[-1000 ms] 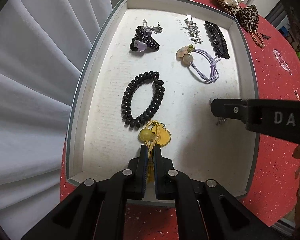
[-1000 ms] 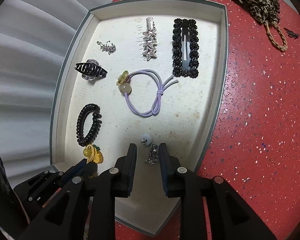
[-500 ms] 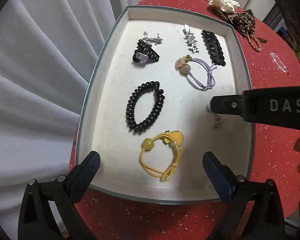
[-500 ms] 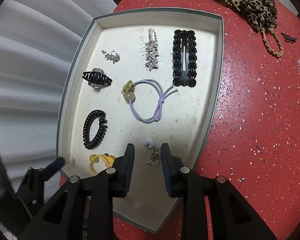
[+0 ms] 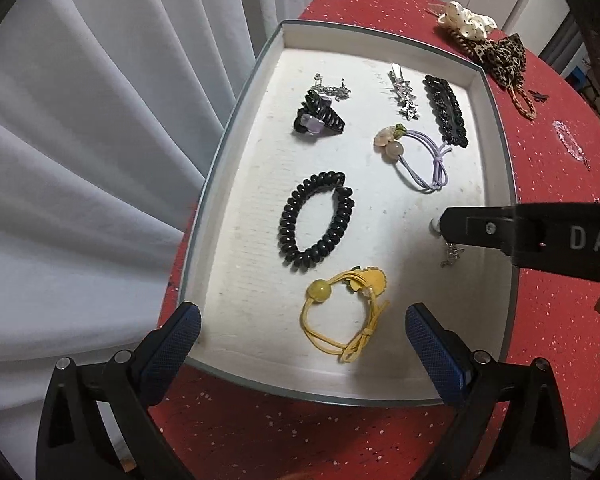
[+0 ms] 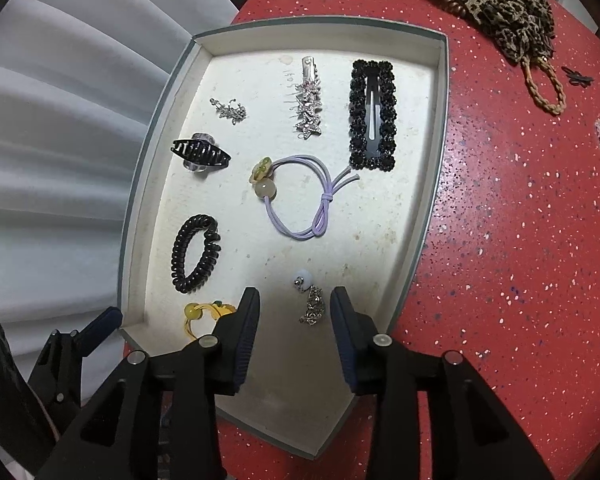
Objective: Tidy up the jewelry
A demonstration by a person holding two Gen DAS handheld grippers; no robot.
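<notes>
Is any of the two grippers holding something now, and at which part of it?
Nothing is held. The left gripper stands wide open above the yellow hair tie. The right gripper, just opening, straddles the earring without touching it.

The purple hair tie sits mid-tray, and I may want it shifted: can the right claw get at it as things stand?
Probably yes. The right claw is open around the silver earring, pads off it, jaws just widened. Bare tray floor lies between it and the purple hair tie.
</notes>
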